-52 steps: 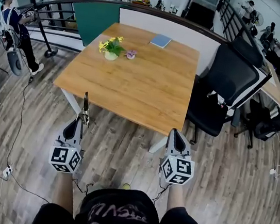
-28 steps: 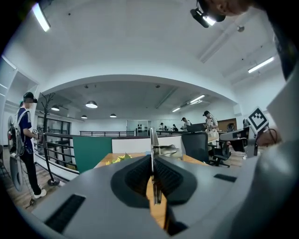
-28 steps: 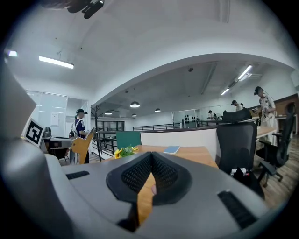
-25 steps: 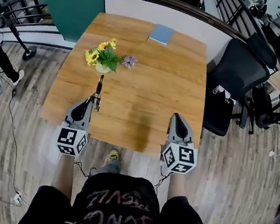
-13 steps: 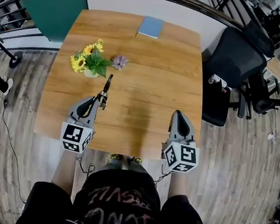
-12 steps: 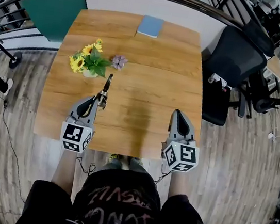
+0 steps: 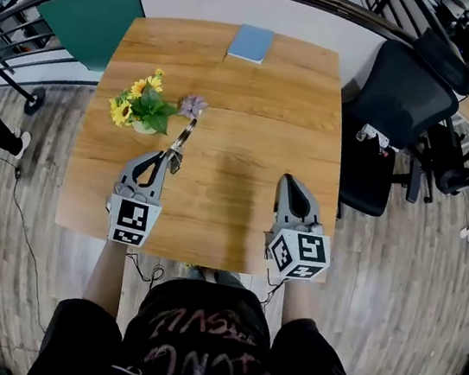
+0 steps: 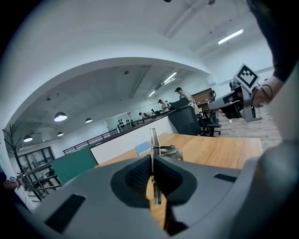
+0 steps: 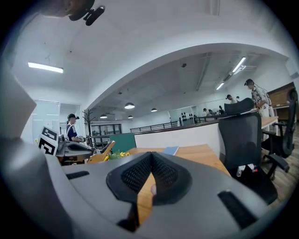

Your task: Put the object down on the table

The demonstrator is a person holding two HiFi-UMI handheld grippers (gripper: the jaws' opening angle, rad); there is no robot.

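A slim metal tool (image 7: 180,139) is clamped edge-on between the pads of the left gripper (image 7: 167,156), whose jaws are pressed together on its lower part; in the left gripper view the tool (image 8: 153,145) is seen standing up out of the closed jaws of the left gripper (image 8: 153,158), with a small metal bracket jutting to one side just beyond the pad tips. Past the tool's far end, a small purple flower (image 7: 194,105) is seen close by, and a pot of yellow flowers (image 7: 140,108) is found just to the left of the jaws' line. The wooden table (image 7: 265,99) is spread beneath and ahead of both grippers. The right gripper (image 7: 287,181) is held level beside the left, its jaws (image 9: 151,155) brought together at the tips with nothing gripped. Far ahead of the jaws, a blue notebook (image 7: 250,43) lies at the table's far edge.
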